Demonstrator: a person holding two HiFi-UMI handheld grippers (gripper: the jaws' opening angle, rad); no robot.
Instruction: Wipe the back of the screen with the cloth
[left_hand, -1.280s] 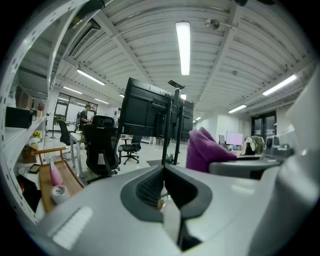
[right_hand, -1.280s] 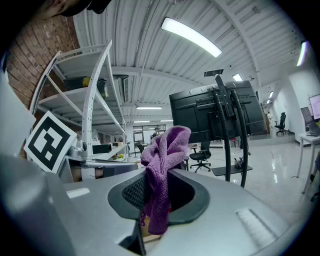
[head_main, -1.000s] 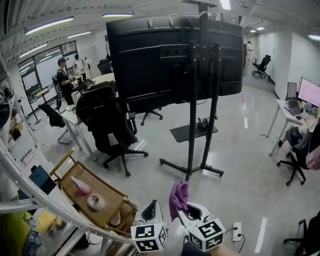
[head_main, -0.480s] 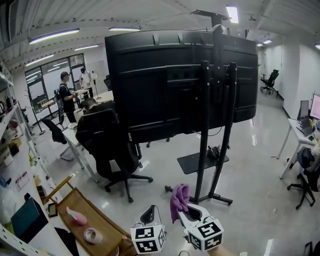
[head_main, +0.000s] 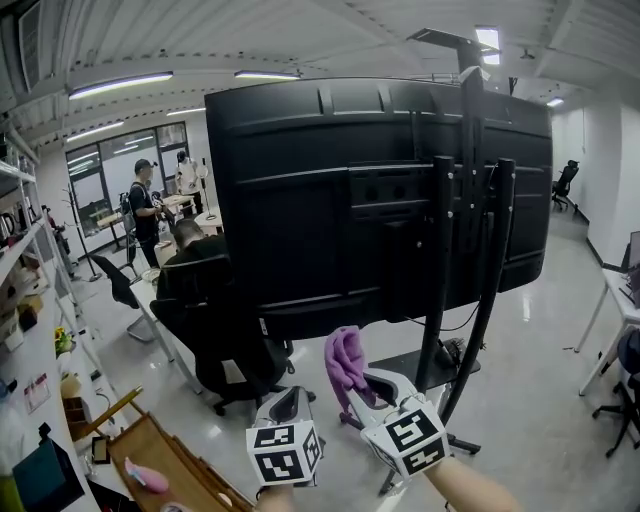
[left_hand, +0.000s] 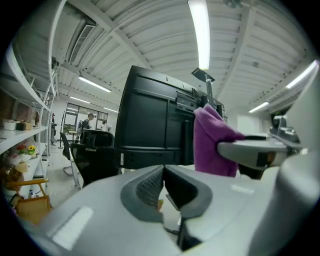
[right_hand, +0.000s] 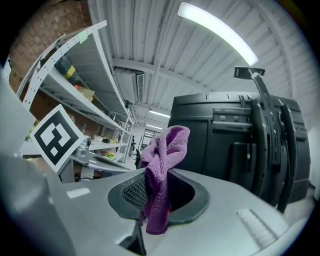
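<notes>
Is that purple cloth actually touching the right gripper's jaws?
Touching. The right gripper view shows the right gripper with jaws closed on the purple cloth.

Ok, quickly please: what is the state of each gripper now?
Left gripper: closed, nothing between its jaws.
Right gripper: closed, holding the purple cloth.

**An open-plan office floor**

Ahead of my fingers (head_main: 385, 386) a big screen (head_main: 330, 200) stands on a floor stand (head_main: 470, 300). To their left there is a black swivel chair (head_main: 215, 340), people (head_main: 143, 195) stand by glass partitions (head_main: 105, 170), and shelving (head_main: 20, 260) lines the wall. Strip lights (head_main: 120, 84) run overhead.
</notes>
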